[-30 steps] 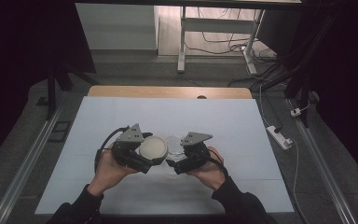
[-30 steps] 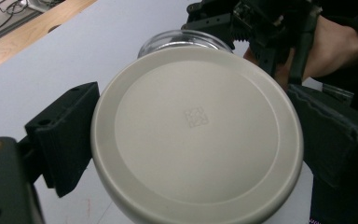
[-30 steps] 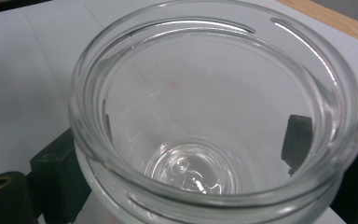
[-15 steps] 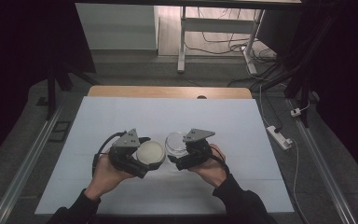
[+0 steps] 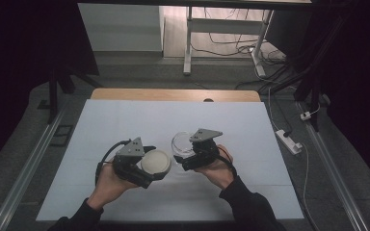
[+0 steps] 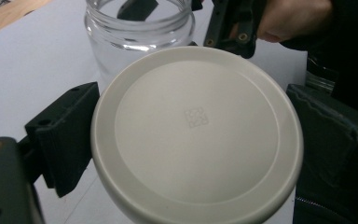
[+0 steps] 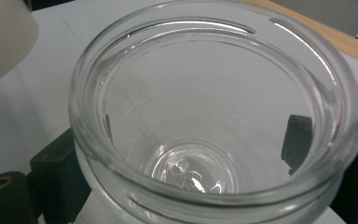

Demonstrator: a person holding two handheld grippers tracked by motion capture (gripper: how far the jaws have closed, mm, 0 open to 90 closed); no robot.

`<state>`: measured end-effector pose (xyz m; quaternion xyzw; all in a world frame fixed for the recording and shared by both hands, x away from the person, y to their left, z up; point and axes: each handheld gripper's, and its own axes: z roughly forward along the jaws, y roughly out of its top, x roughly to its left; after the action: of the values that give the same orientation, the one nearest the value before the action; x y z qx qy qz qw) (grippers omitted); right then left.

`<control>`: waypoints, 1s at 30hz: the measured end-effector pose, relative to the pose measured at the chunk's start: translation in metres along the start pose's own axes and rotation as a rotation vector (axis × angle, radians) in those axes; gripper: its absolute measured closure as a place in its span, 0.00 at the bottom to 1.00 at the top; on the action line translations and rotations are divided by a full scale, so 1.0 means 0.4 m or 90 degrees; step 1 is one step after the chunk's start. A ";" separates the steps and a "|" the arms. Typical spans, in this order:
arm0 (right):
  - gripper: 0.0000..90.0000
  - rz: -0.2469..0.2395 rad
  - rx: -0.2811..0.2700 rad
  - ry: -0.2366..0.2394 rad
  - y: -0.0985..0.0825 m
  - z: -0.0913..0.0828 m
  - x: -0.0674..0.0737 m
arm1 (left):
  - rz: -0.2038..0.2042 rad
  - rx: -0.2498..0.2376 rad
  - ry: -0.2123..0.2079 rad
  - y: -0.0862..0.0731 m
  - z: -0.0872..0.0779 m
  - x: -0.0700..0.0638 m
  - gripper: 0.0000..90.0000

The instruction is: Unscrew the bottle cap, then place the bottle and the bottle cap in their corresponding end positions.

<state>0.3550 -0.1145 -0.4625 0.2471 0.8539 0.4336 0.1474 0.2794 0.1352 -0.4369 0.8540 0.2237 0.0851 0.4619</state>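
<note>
High view: left gripper [image 5: 150,168] pinches a round white lid [image 5: 156,162] by its rim, held just above the white table cover [image 5: 125,120]. Right gripper [image 5: 185,156] clamps an open glass jar [image 5: 181,143], close beside the lid, a small gap between them. Both sit mid-table toward the near edge; plenty of bare cover on all sides, wooden table edge [image 5: 173,95] well off at the far end.

Left gripper view: lid [image 6: 196,135] flat side up, squeezed between the two black jaws; jar [image 6: 137,32] just beyond it, mouth open, other hand [image 6: 291,18] behind.

Right gripper view: jar [image 7: 214,116] empty, jaws pressed on its sides below the rim; lid edge [image 7: 4,37] at top left corner.

Step, as I read it: lid off, jar open, the two held apart. Next move likely either sets the lid down or brings it over the mouth; capping needs the lid level and centred above the rim. Room is ample either way.
</note>
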 end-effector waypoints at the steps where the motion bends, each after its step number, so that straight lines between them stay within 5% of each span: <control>1: 0.07 0.002 -0.001 -0.001 0.002 0.002 -0.003 | 0.001 0.001 -0.001 -0.001 0.002 -0.001 0.09; 30: 0.07 0.014 -0.013 -0.030 0.037 0.054 -0.057 | 0.022 0.010 -0.024 -0.037 0.106 -0.005 0.09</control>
<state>0.3884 -0.1053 -0.4622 0.2651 0.8431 0.4376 0.1654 0.2880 0.1091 -0.4727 0.8628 0.2008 0.0748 0.4580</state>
